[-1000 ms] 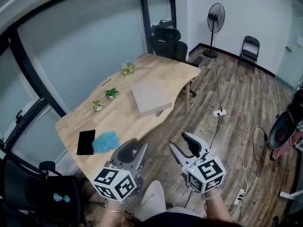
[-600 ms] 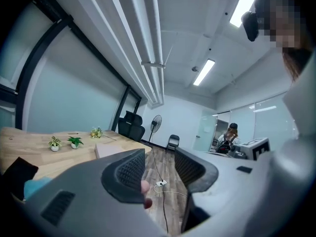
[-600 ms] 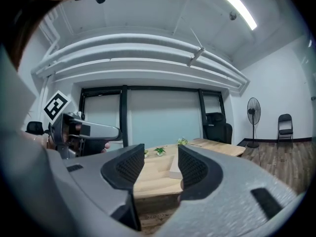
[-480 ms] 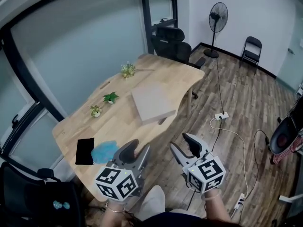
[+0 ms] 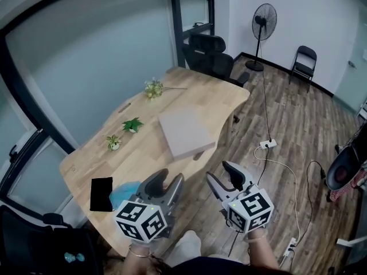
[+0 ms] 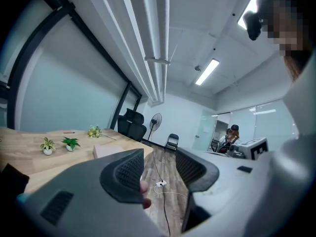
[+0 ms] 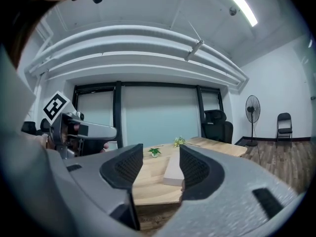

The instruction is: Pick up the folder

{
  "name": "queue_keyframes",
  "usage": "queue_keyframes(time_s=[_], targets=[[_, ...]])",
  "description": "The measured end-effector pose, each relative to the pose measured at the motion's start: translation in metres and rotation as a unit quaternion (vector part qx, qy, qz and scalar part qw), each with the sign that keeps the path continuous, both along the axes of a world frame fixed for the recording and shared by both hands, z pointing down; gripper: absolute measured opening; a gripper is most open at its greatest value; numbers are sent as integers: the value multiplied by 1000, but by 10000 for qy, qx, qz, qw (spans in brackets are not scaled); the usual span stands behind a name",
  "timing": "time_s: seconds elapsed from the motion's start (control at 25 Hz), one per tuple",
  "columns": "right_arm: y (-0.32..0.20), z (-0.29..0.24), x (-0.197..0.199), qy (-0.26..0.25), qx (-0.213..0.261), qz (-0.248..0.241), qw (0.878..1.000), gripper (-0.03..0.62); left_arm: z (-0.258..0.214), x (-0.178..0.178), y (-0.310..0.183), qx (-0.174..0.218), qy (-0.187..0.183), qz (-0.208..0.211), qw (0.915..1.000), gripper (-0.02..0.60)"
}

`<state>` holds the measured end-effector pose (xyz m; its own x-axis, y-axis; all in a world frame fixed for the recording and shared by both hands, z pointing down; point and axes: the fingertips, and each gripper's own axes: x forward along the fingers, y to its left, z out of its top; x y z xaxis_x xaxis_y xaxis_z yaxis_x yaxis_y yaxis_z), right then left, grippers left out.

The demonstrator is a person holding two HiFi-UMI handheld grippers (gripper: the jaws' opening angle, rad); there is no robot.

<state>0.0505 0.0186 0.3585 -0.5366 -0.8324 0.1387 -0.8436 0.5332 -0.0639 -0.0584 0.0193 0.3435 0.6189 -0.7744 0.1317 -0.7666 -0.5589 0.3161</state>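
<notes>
Two empty tongs, left gripper (image 5: 168, 177) (jaws just been opening) and right gripper (image 5: 221, 172), both half apart, short of folder (image 5: 186, 132) lying flat at right edge of desk (image 5: 212, 93); approach step, next likely calls for reaching in to straddle its near edge.

Wooden table (image 5: 223, 96) — on it a folder (image 5: 186, 132), two potted plants (image 5: 132, 124), flowers (image 5: 153, 87), black pad (image 5: 101, 193), blue cloth (image 5: 121, 191).

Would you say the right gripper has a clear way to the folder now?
Probably yes: the right gripper, jaws empty and just opening wider, has nothing standing between it and the folder.
</notes>
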Motion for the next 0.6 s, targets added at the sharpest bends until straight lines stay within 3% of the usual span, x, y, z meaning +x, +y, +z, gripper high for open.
queue_keyframes(time_s=[0.6], targets=[[-67,4,-18,143,-100,221,9996,207,15,-20,-67,-209,-2,216,9995,207]])
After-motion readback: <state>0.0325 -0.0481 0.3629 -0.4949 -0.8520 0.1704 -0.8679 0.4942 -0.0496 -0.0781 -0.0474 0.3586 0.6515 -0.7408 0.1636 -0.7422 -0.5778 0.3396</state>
